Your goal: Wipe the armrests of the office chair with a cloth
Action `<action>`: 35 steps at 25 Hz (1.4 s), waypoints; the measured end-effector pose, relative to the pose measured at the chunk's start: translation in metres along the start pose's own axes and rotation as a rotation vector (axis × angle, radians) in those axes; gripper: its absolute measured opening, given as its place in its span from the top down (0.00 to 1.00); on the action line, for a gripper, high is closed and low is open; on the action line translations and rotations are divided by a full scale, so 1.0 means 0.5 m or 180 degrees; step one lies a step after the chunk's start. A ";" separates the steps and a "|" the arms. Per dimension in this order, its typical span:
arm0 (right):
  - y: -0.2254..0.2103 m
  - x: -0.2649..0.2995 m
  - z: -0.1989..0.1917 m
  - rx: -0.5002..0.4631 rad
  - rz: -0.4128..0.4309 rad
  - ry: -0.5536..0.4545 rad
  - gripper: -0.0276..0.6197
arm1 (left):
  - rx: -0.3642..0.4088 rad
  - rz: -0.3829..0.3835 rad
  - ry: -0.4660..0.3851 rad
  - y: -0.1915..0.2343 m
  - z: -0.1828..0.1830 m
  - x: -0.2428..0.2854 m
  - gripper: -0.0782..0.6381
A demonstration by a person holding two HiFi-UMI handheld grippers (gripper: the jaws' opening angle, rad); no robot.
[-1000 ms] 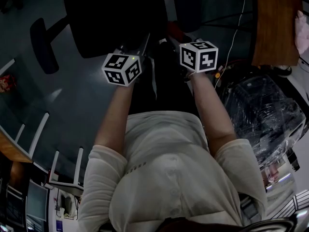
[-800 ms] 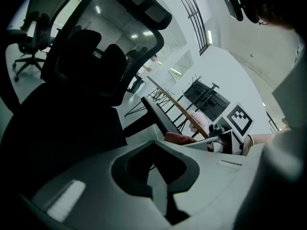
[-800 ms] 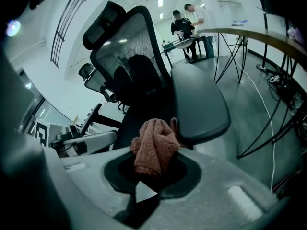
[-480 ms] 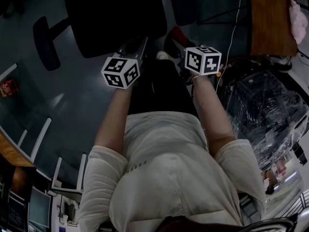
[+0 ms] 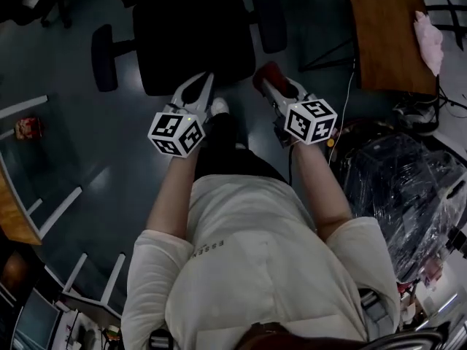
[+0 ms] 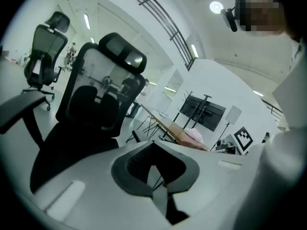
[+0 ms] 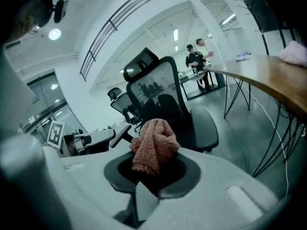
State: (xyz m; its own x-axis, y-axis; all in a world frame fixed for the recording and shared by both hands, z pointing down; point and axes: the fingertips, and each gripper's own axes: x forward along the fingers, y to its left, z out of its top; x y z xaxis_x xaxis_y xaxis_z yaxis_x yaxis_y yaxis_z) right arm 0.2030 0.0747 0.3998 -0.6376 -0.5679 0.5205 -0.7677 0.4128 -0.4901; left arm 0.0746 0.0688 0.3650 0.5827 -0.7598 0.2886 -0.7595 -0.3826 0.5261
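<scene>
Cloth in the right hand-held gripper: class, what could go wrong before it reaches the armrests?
The cloth is pinched as a bunch in the right hand-held gripper, so rubbing might drag it loose. A white cable runs beside the desk close to that side and could snag.

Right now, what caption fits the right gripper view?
Right gripper shut on a pink cloth, pointed at the black office chair.

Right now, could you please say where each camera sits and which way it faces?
Head view: on the person's head, looking down at the black office chair; shows arms, left gripper, right gripper.
Left gripper view: rides it, faces the chair's backrest; empty closed jaws.
Right gripper view: rides it, faces the chair; jaws grip a reddish terry cloth.
Gripper views share the brown wooden table.
</scene>
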 end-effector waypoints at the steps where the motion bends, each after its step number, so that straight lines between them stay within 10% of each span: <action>1: 0.014 -0.018 0.018 -0.0056 0.0021 -0.0139 0.88 | 0.0072 0.0029 -0.0093 -0.014 0.016 -0.017 0.87; 11: 0.179 -0.258 0.052 -0.0759 0.0205 -0.0873 0.88 | 0.0311 0.0162 -0.0813 -0.221 0.086 -0.252 0.87; 24: 0.323 -0.413 -0.064 -0.1534 0.0174 -0.1210 0.88 | 0.0713 0.0269 -0.0880 -0.311 0.001 -0.446 0.87; 35: 0.447 -0.495 -0.218 -0.1557 -0.0109 -0.1154 0.88 | 0.0777 0.0148 -0.0888 -0.357 -0.080 -0.642 0.87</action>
State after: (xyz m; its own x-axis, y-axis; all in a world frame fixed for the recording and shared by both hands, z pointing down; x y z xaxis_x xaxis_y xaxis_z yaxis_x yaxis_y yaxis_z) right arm 0.1825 0.3851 0.2374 -0.6159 -0.7574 0.2168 -0.7823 0.6206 -0.0544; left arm 0.0347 0.4022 0.2106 0.4701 -0.8805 0.0610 -0.8496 -0.4327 0.3016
